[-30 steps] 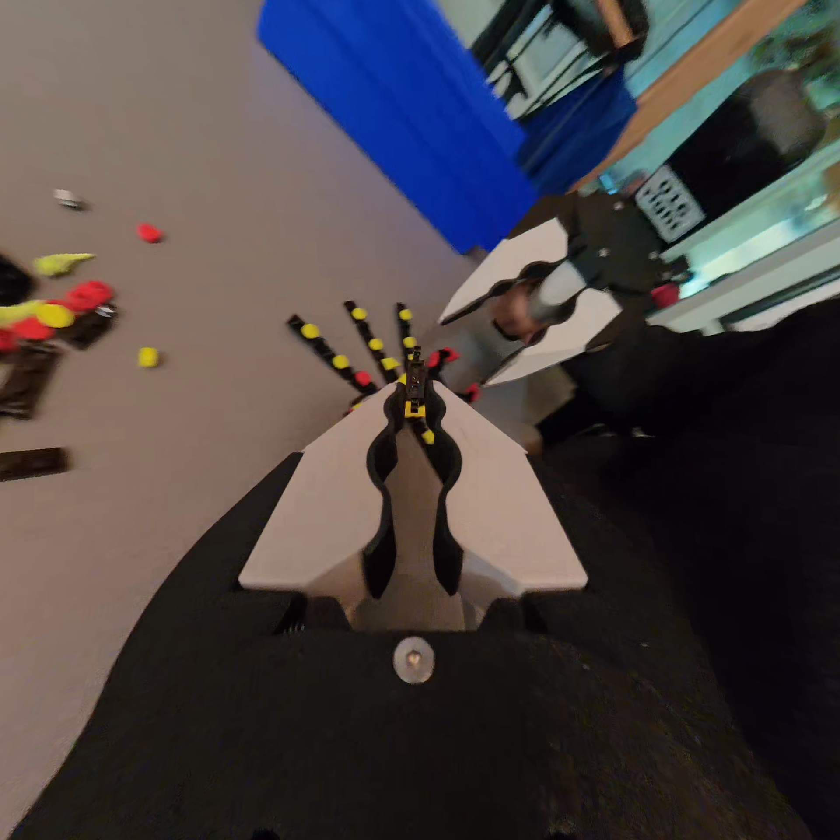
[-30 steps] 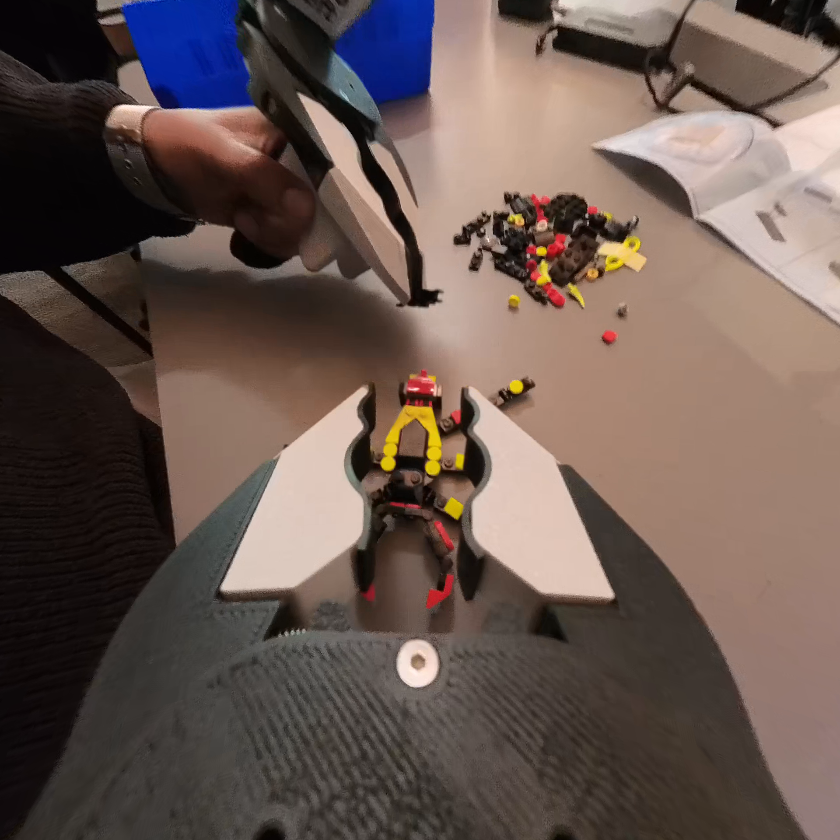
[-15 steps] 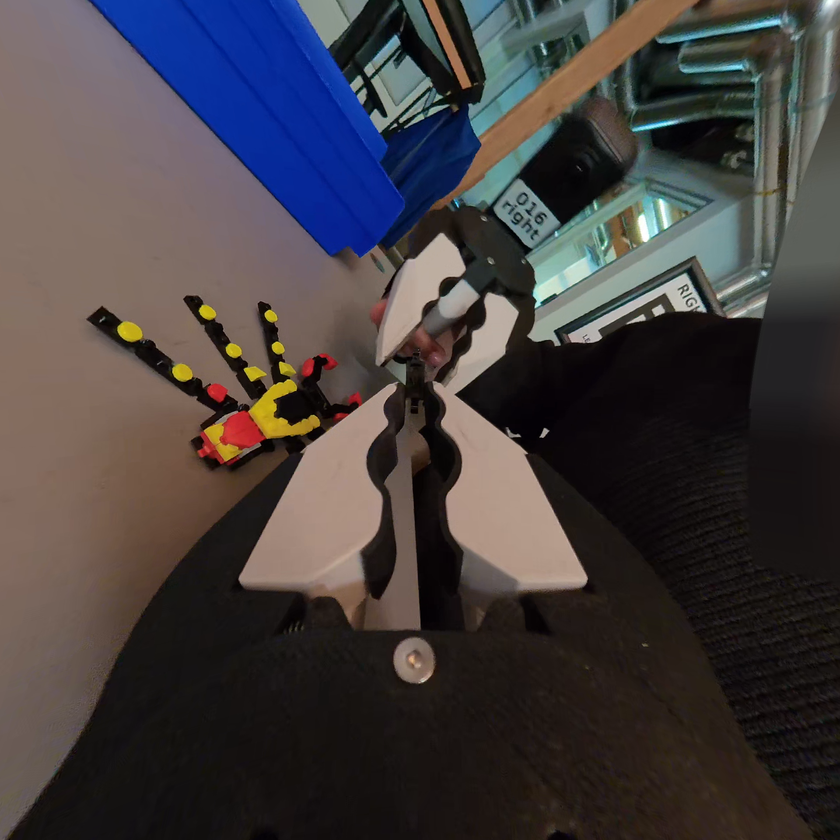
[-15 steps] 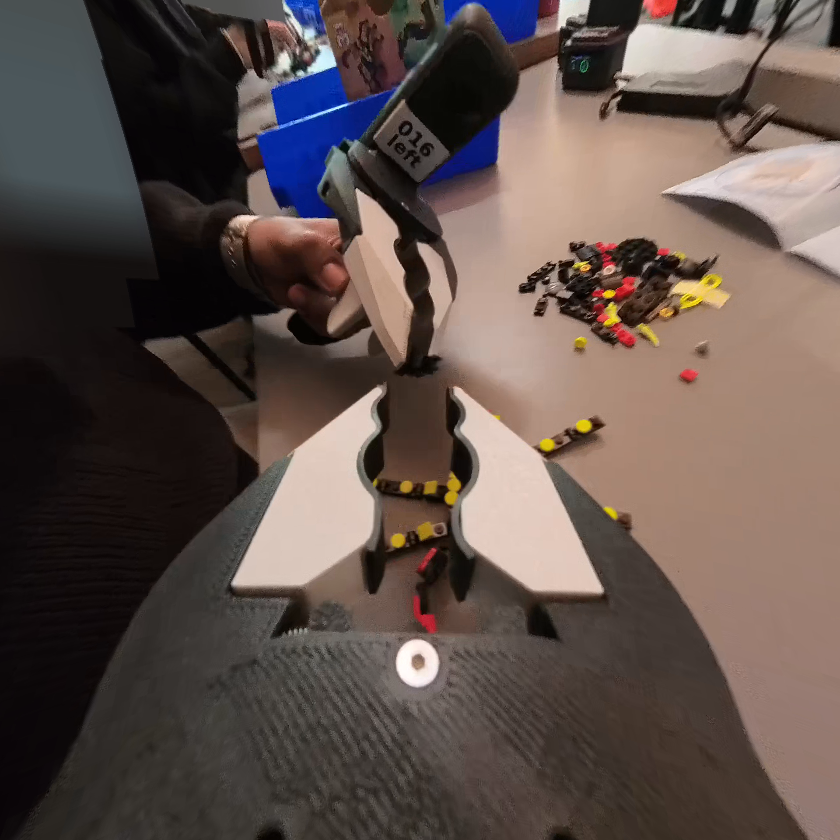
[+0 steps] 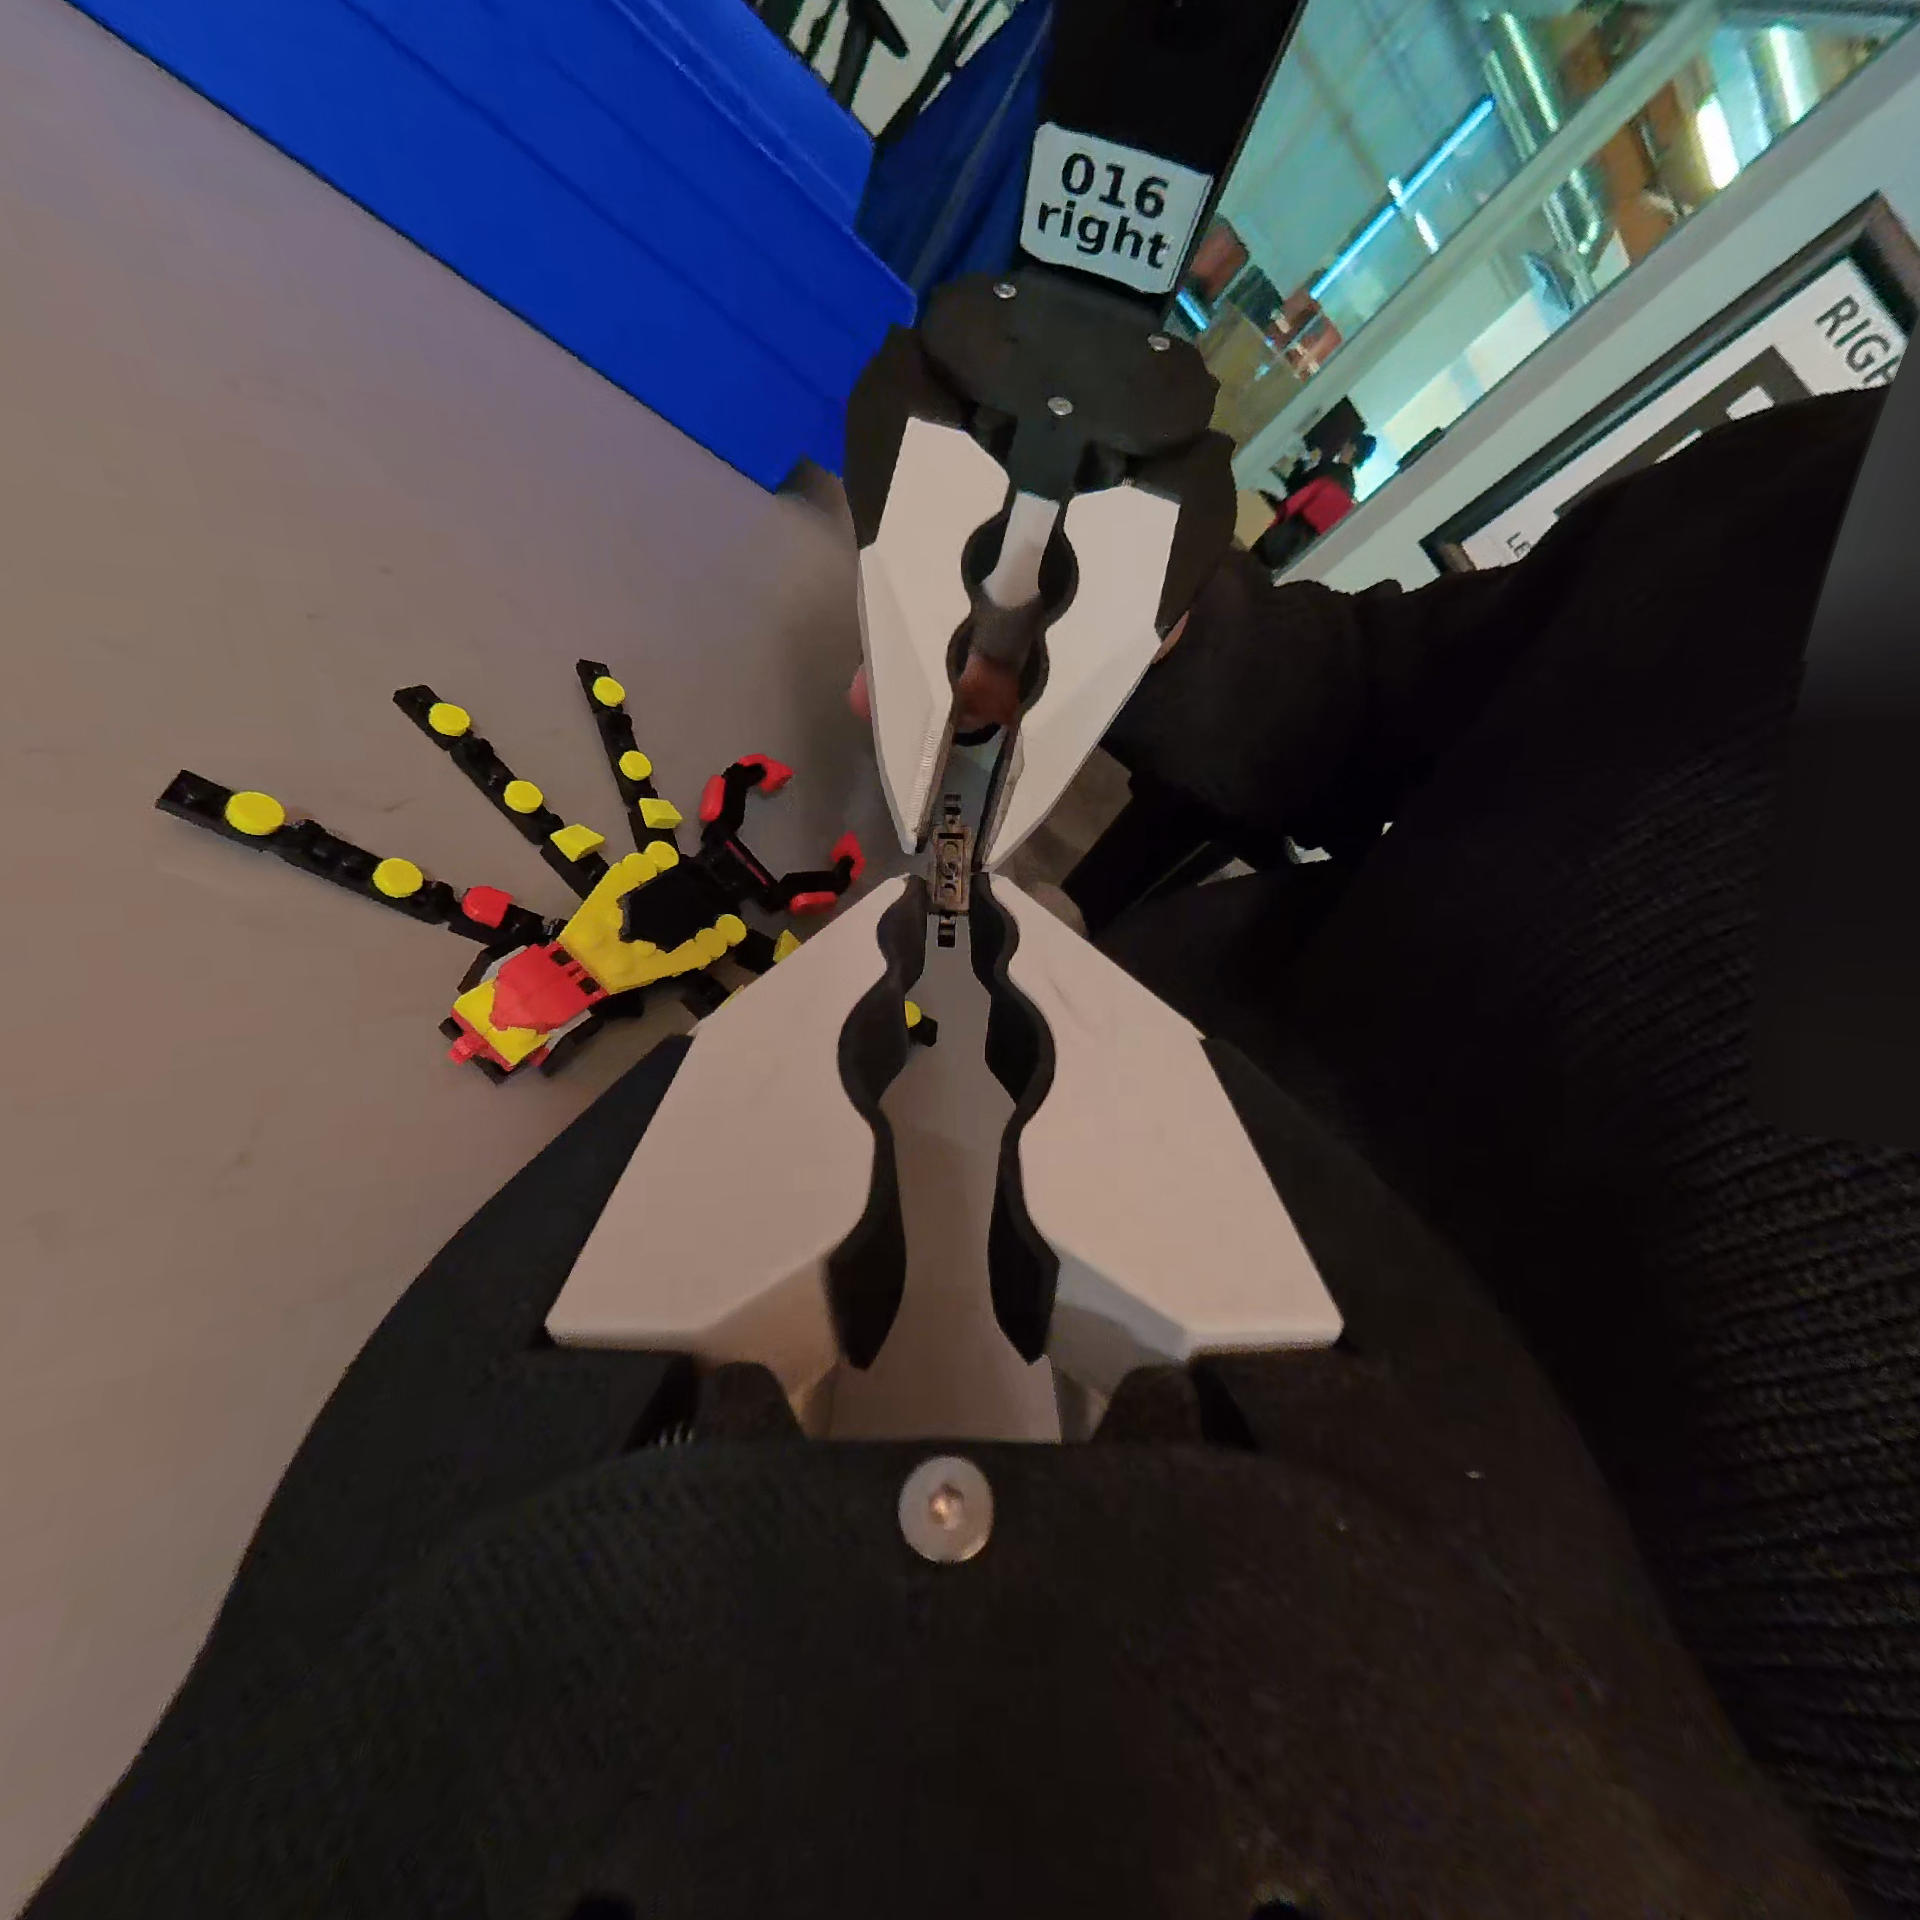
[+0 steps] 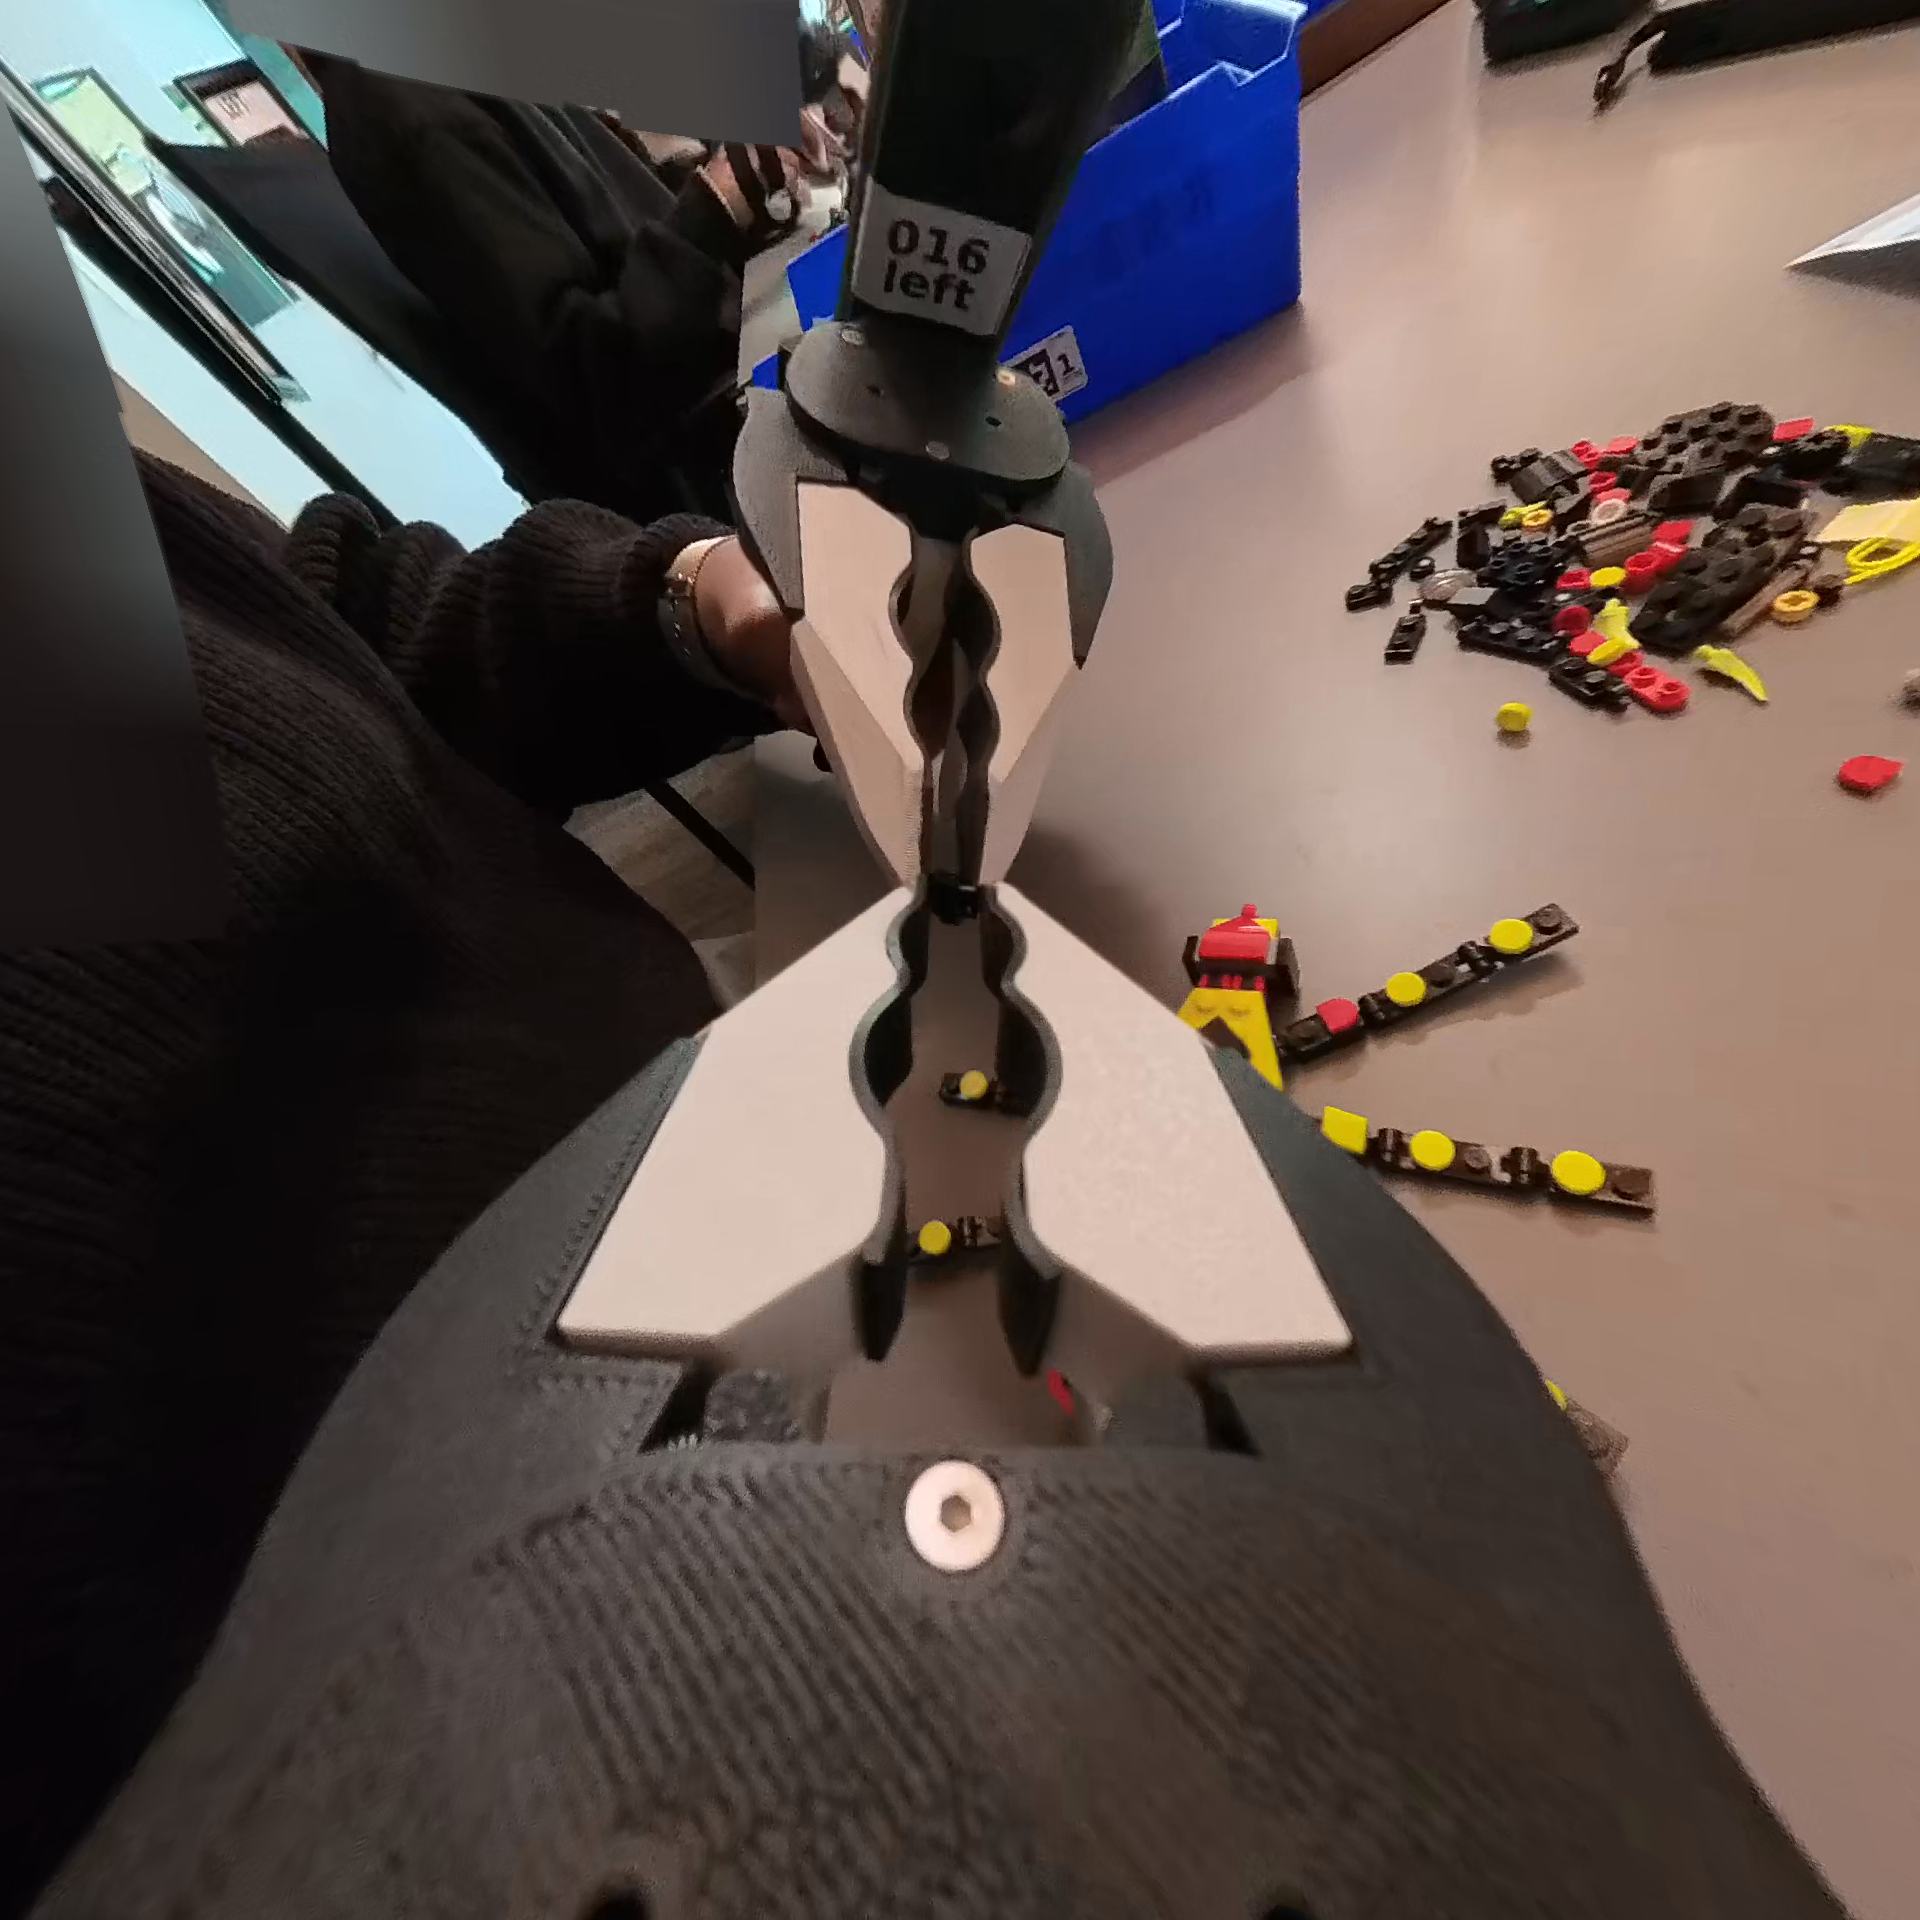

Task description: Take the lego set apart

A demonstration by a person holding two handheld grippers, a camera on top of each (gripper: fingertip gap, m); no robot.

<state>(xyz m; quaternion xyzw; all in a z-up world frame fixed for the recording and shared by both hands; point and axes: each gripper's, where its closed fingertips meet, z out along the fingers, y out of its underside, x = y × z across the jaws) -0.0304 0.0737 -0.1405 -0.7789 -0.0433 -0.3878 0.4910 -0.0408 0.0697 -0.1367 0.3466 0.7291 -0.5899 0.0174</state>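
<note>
Lego model [image 5: 582, 914], a black, yellow and red creature with three long studded strips fanned out, lies flat on the grey table [image 5: 260, 468], to the left of and below my left gripper [image 5: 948, 894]; in the right wrist view it sits to the right of my right gripper [image 6: 951, 902], partly hidden behind the finger. I have both grippers raised off the table and meeting tip to tip. Each is narrowed down onto the same small dark lego piece [image 5: 948, 868], one from either end. The piece hangs in the air near the table's near edge, with my dark sleeve [image 5: 1558, 935] just beyond. A blue bin [image 5: 499, 177] borders the far side, well apart from the model. Farther right of my right gripper, a pile of loose pieces [image 6: 1652, 561] lies with bare table between it and the model.
</note>
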